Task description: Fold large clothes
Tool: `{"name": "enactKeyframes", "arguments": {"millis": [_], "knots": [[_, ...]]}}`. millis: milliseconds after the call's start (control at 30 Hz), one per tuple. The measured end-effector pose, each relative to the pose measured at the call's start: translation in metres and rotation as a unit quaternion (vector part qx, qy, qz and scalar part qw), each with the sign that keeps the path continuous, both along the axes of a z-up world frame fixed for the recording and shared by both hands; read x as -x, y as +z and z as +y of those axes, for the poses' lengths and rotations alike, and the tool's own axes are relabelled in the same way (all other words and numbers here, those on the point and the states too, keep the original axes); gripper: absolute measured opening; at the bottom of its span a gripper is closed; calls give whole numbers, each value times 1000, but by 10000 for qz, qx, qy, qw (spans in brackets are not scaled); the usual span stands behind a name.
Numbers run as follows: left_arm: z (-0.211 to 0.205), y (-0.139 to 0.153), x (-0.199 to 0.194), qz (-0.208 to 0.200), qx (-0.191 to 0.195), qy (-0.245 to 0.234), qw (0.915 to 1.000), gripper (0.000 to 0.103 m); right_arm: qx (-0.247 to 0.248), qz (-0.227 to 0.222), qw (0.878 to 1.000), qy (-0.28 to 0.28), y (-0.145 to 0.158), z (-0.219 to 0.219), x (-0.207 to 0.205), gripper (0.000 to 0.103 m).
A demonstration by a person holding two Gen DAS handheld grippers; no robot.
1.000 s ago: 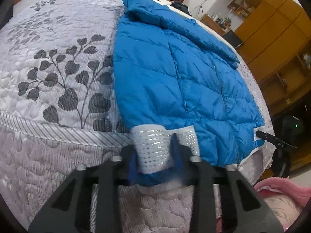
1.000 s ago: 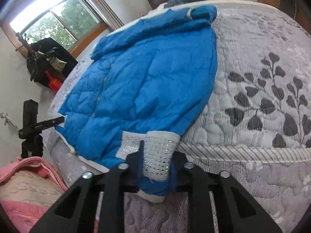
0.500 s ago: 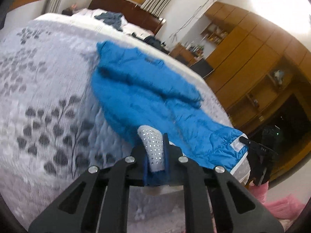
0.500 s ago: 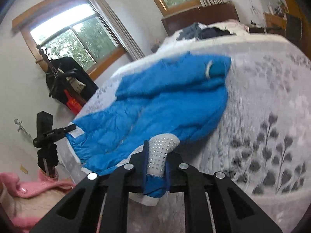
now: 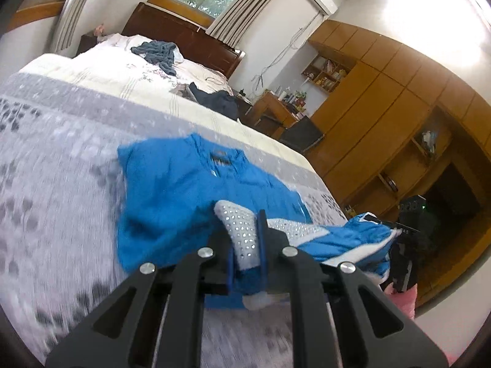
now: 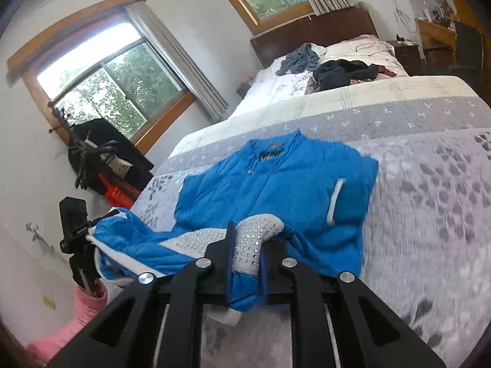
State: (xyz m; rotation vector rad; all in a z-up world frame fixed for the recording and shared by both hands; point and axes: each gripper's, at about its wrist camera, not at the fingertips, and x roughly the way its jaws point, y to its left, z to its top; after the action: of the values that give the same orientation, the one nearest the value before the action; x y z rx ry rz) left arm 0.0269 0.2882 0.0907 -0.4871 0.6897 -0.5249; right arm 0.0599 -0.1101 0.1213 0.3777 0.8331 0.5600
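A: Blue jacket (image 5: 172, 196) lying on the grey quilted bed (image 5: 55, 202), collar end toward the headboard (image 5: 190, 35), zip side up. Hem end lifted off the quilt, silver dotted lining (image 5: 242, 230) showing where the fabric is turning over.

B: Claws?

A: Left claw (image 5: 245, 245) pinching the hem corner, both fingers pressed onto the fabric. Right claw (image 6: 245, 245) pinching the other hem corner the same way, lining (image 6: 254, 233) curling over its tip. Hem strung between the two and sagging toward the bed edge.

B: Step?

A: Judging it as the bottom-to-top fold: carrying the hem up and over toward the collar (image 6: 270, 150). Roughly half the body still flat on the bed, so fold not yet laid.

B: Next move calling for?

A: Keeping both corners level and equally tensioned, travelling forward over the chest, lowering the hem near the collar line, then releasing both together. Uneven travel likely skewing the fold. Puffy fill probably springing back, so pressing down before letting go seems wise.

B: Anything in the way?

A: Dark clothes (image 6: 343, 72) and a grey garment (image 5: 159, 53) heaped near the pillows, well apart from the jacket. Tripod-mounted camera (image 6: 75, 220) off the bed edge, near the sagging hem. Quilt blurred in both views; edges hard to read.
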Motion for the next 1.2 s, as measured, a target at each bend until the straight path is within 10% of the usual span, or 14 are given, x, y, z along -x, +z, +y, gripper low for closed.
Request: {"name": "enactKeyframes", "arguments": {"millis": [700,833,967,1200], "knots": [[14,-110,-214,1517,54,511,9871,17,47,1678,9830,-744,-116,-13,-190,17],[22,-104,-204,1451,153,376,9886,22,-390,1631,9836,-668,-114,-27,-182,28],[47,-94,-182,1397,494,391,9882,37,-346,1423,9857,-829,-99,-47,-163,61],[65,-68,-156,870,-288,544,9943,50,347,787,9933,-776,-72,-48,-151,79]]}}
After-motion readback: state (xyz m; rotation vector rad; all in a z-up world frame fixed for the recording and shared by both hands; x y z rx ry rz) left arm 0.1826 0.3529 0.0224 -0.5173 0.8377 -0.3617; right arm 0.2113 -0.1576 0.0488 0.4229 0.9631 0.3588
